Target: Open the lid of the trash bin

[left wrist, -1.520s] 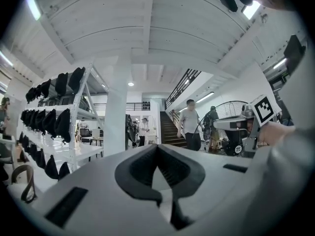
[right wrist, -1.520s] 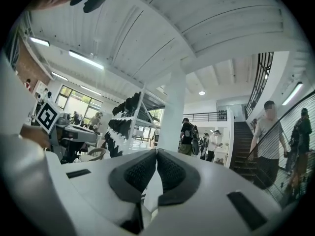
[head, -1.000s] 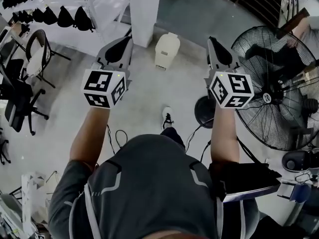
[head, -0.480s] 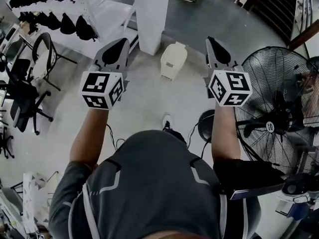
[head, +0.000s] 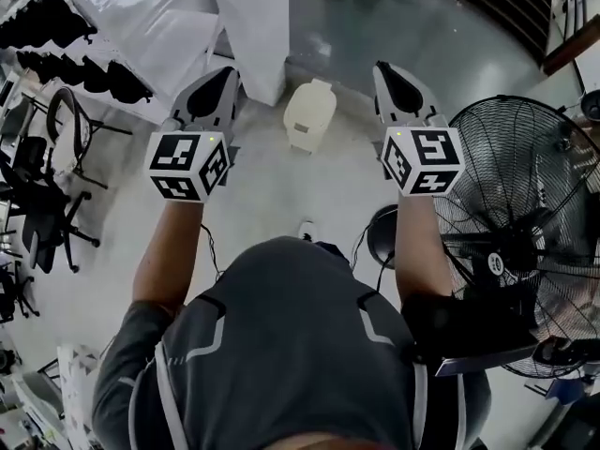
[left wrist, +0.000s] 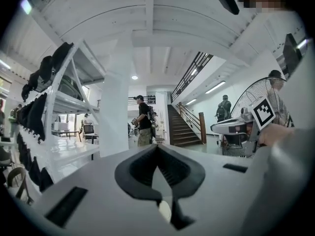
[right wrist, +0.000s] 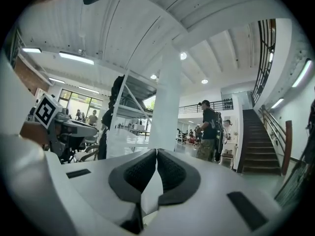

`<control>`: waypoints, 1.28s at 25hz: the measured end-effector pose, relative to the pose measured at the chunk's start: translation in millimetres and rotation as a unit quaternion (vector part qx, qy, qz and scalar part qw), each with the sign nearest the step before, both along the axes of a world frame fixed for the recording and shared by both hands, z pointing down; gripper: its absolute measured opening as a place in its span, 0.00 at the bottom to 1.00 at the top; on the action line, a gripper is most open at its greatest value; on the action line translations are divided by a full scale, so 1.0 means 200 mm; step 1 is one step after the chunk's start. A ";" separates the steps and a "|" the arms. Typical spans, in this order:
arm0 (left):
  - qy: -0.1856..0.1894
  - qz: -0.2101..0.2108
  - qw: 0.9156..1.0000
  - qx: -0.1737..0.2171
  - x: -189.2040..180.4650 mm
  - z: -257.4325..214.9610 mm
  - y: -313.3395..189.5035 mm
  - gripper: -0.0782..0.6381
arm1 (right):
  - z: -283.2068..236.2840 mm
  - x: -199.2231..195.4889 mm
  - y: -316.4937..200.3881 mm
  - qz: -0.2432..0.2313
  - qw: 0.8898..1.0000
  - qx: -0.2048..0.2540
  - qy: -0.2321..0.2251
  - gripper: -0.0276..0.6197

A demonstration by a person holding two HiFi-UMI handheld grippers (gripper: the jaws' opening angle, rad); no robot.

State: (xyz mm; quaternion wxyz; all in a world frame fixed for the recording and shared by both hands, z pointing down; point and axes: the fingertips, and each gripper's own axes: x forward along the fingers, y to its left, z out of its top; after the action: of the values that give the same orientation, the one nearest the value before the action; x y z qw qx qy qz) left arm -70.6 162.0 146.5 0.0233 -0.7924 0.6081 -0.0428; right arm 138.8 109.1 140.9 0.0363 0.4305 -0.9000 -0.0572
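Note:
The trash bin [head: 309, 112] is a small cream bin with its lid down. It stands on the grey floor next to the white pillar [head: 248, 26], ahead of me and between my two hands. My left gripper [head: 217, 78] is held level to the bin's left, well above the floor, with its jaws shut and nothing in them. My right gripper [head: 386, 71] is held the same way to the bin's right, also shut and empty. The dark pads meet in the left gripper view [left wrist: 157, 146] and in the right gripper view [right wrist: 157, 151]. Neither of those views shows the bin.
A large floor fan [head: 525, 204] stands close on the right, with a round black base [head: 382, 235] by my feet. A rack of dark items [head: 84, 64] and office chairs [head: 37, 186] line the left. A person [left wrist: 143, 124] stands beyond the pillar, near stairs [left wrist: 184, 129].
I have walked forward with both grippers held level and shut. The pillar and the rack now look nearer, and the fan has slid back along my right side.

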 end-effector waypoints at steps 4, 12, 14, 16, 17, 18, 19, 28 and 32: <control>0.002 0.014 1.000 -0.008 0.08 -0.01 -0.20 0.12 | -0.01 0.05 -0.16 0.003 1.000 -0.009 0.002 0.09; 0.009 0.024 0.999 -0.021 0.28 0.06 -0.45 0.12 | 0.05 0.22 -0.35 0.008 1.000 -0.018 0.000 0.09; 0.008 0.030 0.999 -0.036 0.30 0.10 -0.50 0.12 | 0.08 0.24 -0.40 0.012 1.000 -0.027 -0.004 0.09; 0.005 0.036 0.998 -0.042 0.30 0.13 -0.56 0.12 | 0.11 0.24 -0.44 0.015 0.999 -0.030 -0.005 0.09; 0.006 0.038 0.998 -0.042 0.29 0.14 -0.59 0.12 | 0.12 0.24 -0.46 0.018 0.999 -0.031 -0.005 0.09; 0.008 0.041 0.998 -0.041 0.28 0.14 -0.62 0.12 | 0.13 0.24 -0.49 0.022 0.999 -0.033 -0.005 0.09; 0.010 0.045 0.998 -0.040 0.28 0.15 -0.66 0.12 | 0.15 0.24 -0.52 0.027 0.999 -0.036 -0.006 0.09; 0.015 0.118 0.992 -0.041 0.12 0.15 -1.13 0.12 | 0.16 0.07 -0.88 0.081 0.995 -0.058 0.011 0.09; 0.014 0.144 0.988 -0.046 -0.01 0.17 -1.36 0.12 | 0.19 -0.04 -1.08 0.102 0.992 -0.070 0.011 0.09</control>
State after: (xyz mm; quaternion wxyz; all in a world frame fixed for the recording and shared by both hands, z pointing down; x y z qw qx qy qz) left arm -71.7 -109.1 181.3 -0.0156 -0.8723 0.4856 -0.0560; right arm 130.3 -106.4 178.5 0.0818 0.5162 -0.8525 0.0052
